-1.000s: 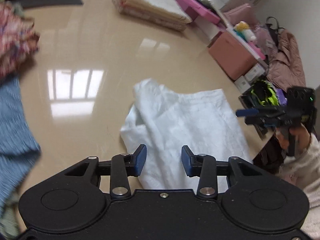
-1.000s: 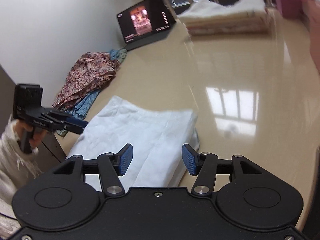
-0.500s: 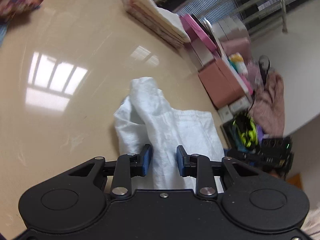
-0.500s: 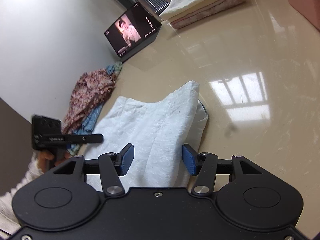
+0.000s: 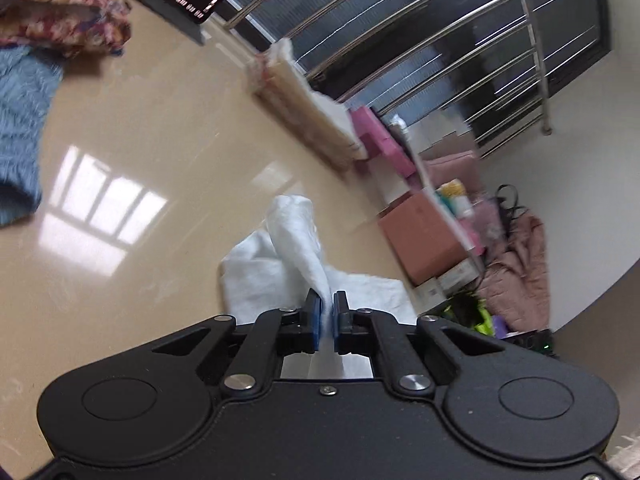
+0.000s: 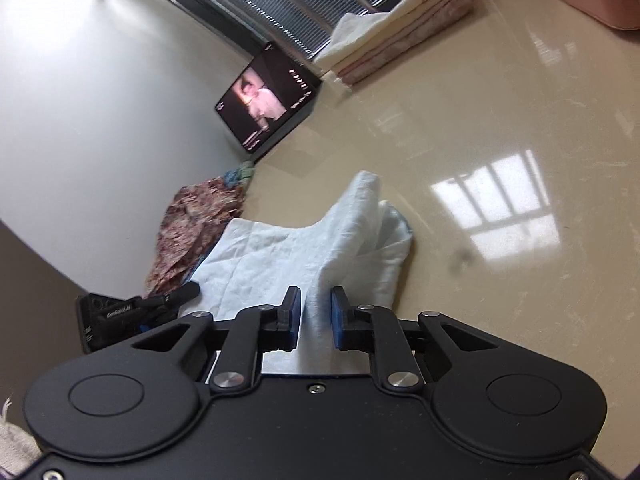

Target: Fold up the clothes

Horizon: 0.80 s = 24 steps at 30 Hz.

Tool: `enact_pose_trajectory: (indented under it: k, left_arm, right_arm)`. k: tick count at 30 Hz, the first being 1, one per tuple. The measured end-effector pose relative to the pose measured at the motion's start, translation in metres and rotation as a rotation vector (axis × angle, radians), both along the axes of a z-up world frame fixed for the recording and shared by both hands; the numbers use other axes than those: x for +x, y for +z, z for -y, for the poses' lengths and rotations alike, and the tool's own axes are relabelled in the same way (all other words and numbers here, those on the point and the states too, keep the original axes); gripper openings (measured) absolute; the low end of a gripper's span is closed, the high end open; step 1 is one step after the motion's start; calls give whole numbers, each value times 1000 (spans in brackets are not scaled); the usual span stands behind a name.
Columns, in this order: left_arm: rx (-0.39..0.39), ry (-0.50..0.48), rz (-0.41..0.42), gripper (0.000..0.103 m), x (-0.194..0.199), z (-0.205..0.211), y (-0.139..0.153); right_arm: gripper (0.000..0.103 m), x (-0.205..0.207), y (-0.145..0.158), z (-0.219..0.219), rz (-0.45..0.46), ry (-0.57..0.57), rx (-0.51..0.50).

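Observation:
A white cloth lies rumpled on the glossy beige table, one corner pulled up into a ridge. My left gripper has its jaws closing, and the blue pads pinch a raised fold at the cloth's near edge. In the right wrist view the same white cloth spreads to the left with a folded hump at the right. My right gripper is closing too, with a bunched ridge of cloth filling the gap between its pads. The left gripper shows at the cloth's far left edge.
A floral garment and a blue garment lie at the table's left. A stack of folded towels and a lit tablet stand at the back. Pink boxes line the right side.
Both grippers dropped to the cloth's near edge, rolled, and closed from wide apart onto folds of it. The cloth's far corner has bunched up into a ridge.

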<state>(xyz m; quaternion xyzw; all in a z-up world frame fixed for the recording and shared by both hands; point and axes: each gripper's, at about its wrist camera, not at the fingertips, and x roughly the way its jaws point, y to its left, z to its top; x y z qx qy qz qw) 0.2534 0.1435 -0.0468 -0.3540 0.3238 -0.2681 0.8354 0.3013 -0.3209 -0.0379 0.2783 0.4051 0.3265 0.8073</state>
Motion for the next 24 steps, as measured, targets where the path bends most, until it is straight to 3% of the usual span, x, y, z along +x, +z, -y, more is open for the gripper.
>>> enact_pose_trajectory:
  k: [8,11,13,14,15,16,17,18,20,22,24]
  left_arm:
    - [-8,38,-54,4,1,-1,-19]
    - [14,55,-43,4,-1,0,-13]
    - [31,68,-20,5,-6,-2,-4]
    - [52,75,-9,6,-8,-1,2]
    - [75,81,3,8,-11,0,8]
    - [102,85,21,11,-15,0,15]
    - [130,89,38,22,-19,1,22]
    - [160,96,55,41,-24,3,29]
    - [228,116,99,64,-37,7,42]
    - [300,133,142,77,-51,13,54]
    - [368,152,165,103,-65,21,63]
  right_arm:
    - [9,-7,-14,0,-15,-40,-9]
    - [15,-9,-12,0,-7,-52,-8]
    - [25,-12,-5,-1,14,-64,-24]
    - [40,-16,1,-2,32,-72,-40]
    - [64,-20,7,-2,51,-82,-58]
    - [73,-25,13,-3,74,-92,-83]
    - [85,-31,20,-5,103,-97,-103]
    - [89,-37,27,-6,133,-100,-122]
    - [93,-50,40,-9,181,-102,-153]
    - [96,-64,50,-13,211,-109,-194]
    - [102,-79,57,-20,235,-117,-246]
